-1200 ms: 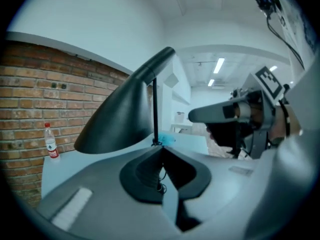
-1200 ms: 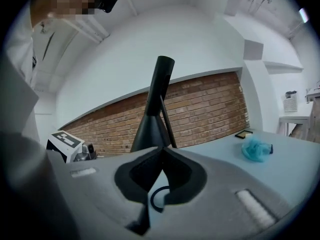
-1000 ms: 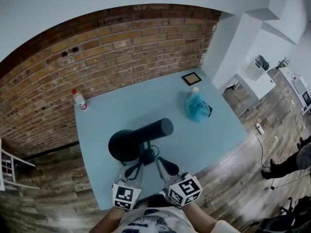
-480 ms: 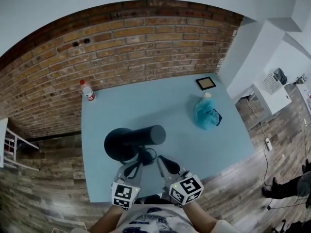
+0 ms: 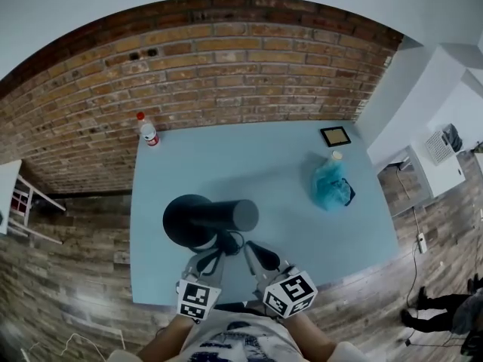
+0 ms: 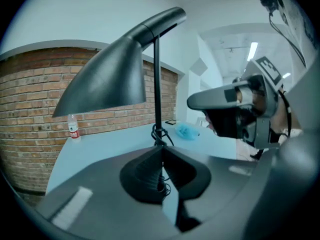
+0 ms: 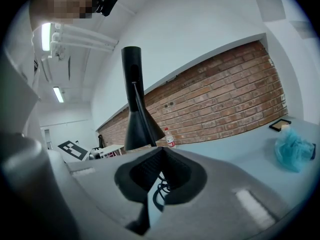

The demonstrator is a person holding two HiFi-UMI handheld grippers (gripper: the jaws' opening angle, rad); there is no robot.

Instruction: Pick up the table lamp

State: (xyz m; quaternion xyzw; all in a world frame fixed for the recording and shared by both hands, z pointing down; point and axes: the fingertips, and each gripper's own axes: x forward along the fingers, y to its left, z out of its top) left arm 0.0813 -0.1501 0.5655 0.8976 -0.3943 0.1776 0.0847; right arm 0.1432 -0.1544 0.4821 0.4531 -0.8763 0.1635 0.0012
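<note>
The table lamp's [image 6: 112, 79] base is hidden behind the left gripper [image 6: 160, 151], and likewise behind the right gripper [image 7: 161, 151]; only loops of its cord [image 7: 160, 186] show. The bottle's [image 5: 148, 131] label is too small to read. The blue bag [image 5: 330, 187] conceals its contents. The picture's edge cuts off a person [image 5: 441, 305].

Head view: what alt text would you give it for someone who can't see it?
Seen from above, a black lamp stands on a pale blue table, and a person's left gripper and right gripper point at its base from the near edge. A bottle stands by the brick wall; a blue bag lies to the right.
</note>
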